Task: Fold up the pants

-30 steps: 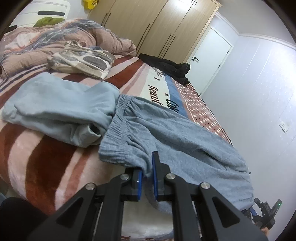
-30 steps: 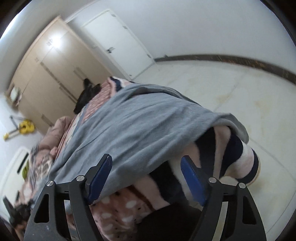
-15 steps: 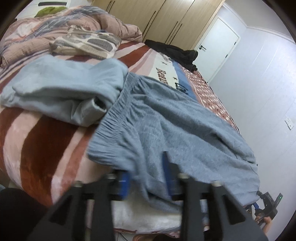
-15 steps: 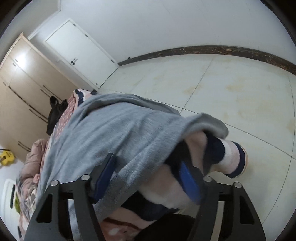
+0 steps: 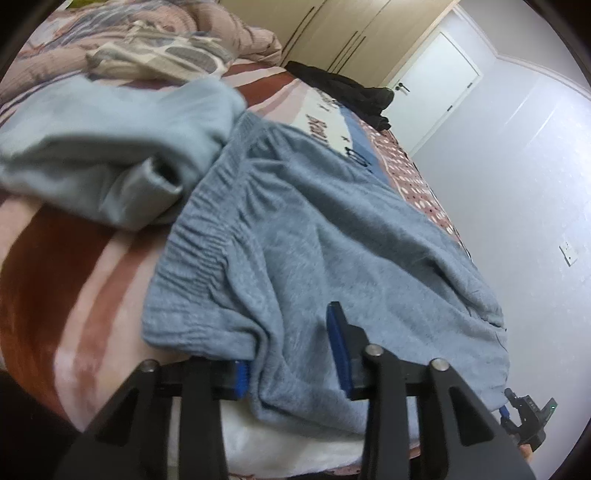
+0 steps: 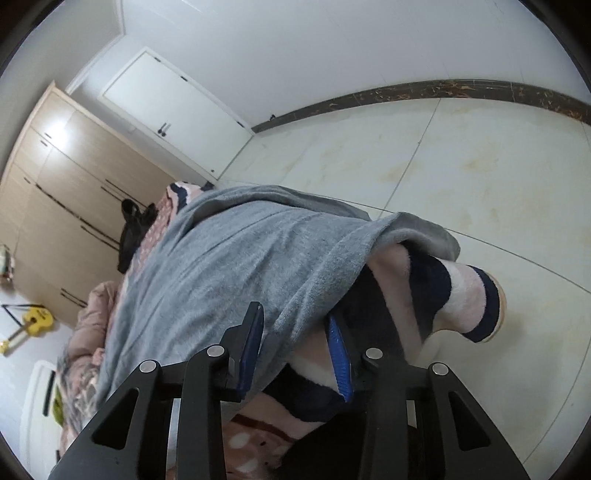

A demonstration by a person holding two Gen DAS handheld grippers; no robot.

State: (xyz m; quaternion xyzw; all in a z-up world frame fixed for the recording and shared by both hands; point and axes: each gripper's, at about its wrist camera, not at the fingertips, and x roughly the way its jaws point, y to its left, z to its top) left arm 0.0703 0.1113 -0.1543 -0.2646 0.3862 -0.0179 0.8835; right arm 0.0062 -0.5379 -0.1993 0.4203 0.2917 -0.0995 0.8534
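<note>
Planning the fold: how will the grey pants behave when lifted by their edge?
Probably floppy: the grey pants drape in soft wrinkles over the bed. Likely light, thin knit. The hanging end may drag.

— What carries everything?
— A bed [image 5: 74, 295] under a striped fleece blanket [image 6: 461, 295].
— What lies on it?
— Grey pants [image 5: 332, 240], their edge between the fingers of both views. A pale blue garment [image 5: 110, 147] sits beyond and left of the left fingers; dark clothing [image 5: 343, 92] and a rumpled quilt [image 5: 236, 33] farther off.
</note>
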